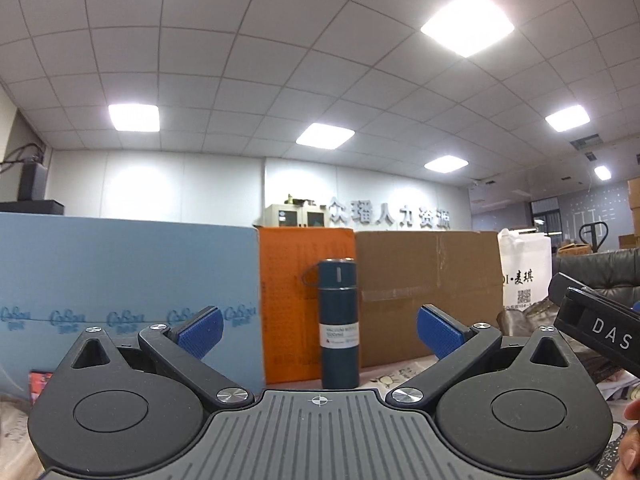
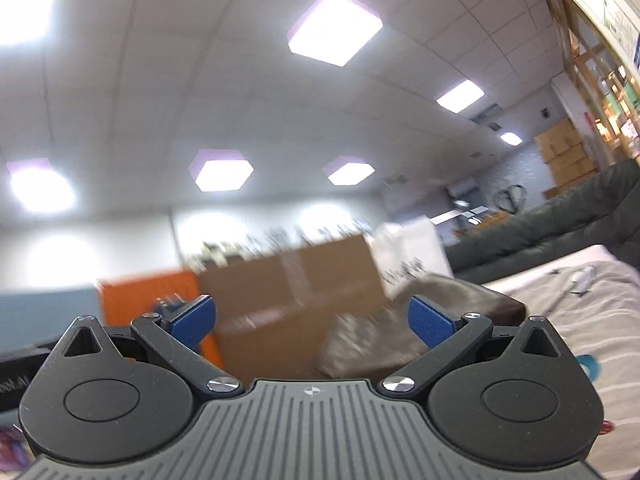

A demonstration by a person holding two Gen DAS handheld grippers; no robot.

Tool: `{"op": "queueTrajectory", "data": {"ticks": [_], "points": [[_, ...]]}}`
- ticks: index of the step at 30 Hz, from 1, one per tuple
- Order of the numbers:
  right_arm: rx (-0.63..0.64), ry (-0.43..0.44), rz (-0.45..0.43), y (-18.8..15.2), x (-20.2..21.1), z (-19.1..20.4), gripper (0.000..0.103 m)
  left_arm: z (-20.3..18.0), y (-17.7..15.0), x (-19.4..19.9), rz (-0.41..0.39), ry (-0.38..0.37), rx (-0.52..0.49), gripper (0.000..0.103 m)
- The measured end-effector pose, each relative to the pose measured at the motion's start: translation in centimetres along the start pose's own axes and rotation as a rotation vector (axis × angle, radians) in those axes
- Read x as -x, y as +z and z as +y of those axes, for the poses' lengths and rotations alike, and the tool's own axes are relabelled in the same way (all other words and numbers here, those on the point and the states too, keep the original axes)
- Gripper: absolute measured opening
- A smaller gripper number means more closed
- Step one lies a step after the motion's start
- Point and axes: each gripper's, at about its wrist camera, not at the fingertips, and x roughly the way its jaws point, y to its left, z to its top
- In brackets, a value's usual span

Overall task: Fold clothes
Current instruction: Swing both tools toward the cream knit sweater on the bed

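Ceiling panels glow over a back wall with grey Chinese lettering, above a blue foam board point(image 1: 124, 280) printed "CoSou", an orange box point(image 1: 292, 300) and a taped cardboard carton point(image 1: 428, 292). A dark blue flask point(image 1: 339, 324) labelled "VACUUM BOTTLE 500ml" stands between the wide-open, empty left gripper point(image 1: 319, 330) fingers. The right gripper point(image 2: 311, 320), marked "DAS", is also spread and empty, a brownish garment point(image 2: 420, 320) heaped just ahead on the striped cloth point(image 2: 592, 320)

matt black plastic left gripper point(image 1: 320, 330) with textured blue pads point(image 1: 200, 330), smooth dark flask point(image 1: 338, 320), brown cardboard box point(image 1: 428, 292)
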Motion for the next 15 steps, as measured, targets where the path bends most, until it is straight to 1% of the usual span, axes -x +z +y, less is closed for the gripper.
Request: {"op": "queueTrajectory", "data": {"ticks": [2,6,8,10,12,15], "points": [[-0.009,0.028,-0.030,0.1,0.7,0.0,0.103,0.3,0.2,1.0,-0.009,0.017,0.003,0.103],[-0.047,0.046,-0.061,0.5,1.7,-0.4,0.103,1.3,0.6,3.0,-0.036,0.046,-0.019,0.103],[-0.051,0.052,-0.049,1.0,2.2,-0.3,0.103,2.8,0.8,4.1,-0.075,0.100,-0.045,0.103],[-0.051,0.093,-0.009,1.6,2.9,0.3,0.103,5.0,1.1,5.2,-0.102,0.171,-0.058,0.103],[-0.072,0.191,0.018,2.3,4.2,1.2,0.103,7.7,1.6,6.6,-0.119,0.231,-0.057,0.103],[-0.117,0.373,0.132,3.4,5.5,3.4,0.103,12.4,2.9,8.9,-0.131,0.316,-0.067,0.103]]}}
